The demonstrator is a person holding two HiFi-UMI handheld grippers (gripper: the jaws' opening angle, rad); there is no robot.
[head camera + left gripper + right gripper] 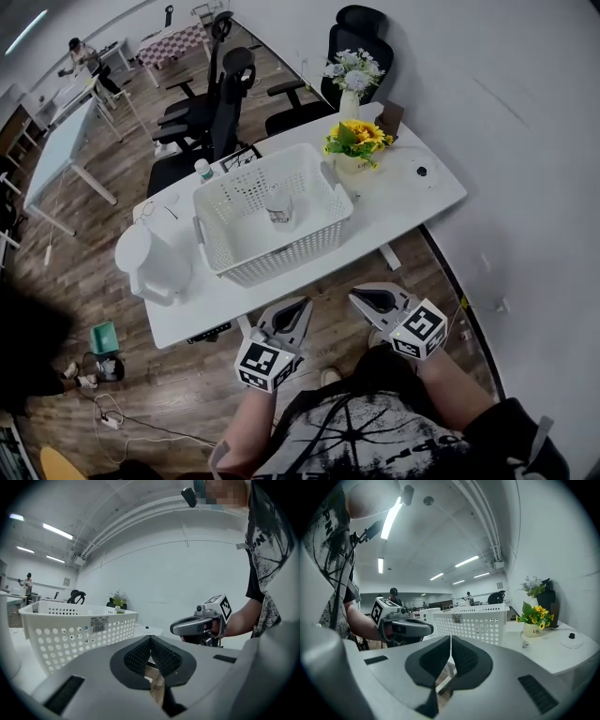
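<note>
A white perforated basket point(246, 255) stands on the white table point(394, 202), with a small clear bottle point(278, 210) upright inside it. Both grippers hang below the table's near edge, in front of the person's body and apart from everything on the table. My left gripper point(302, 305) is shut with nothing in it; its pads point(161, 656) meet at the tips. My right gripper point(358, 295) is also shut and empty, its pads point(461, 656) pressed along one line. The basket point(70, 630) shows in the left gripper view, and the basket point(473, 620) lies ahead in the right gripper view.
A white jug point(150, 262) stands left of the basket. A sunflower pot point(356, 145), a white vase of flowers point(350, 82) and a round lid point(419, 172) sit to the right. Black office chairs point(216, 103) stand behind the table. A green box point(105, 337) and cables lie on the floor.
</note>
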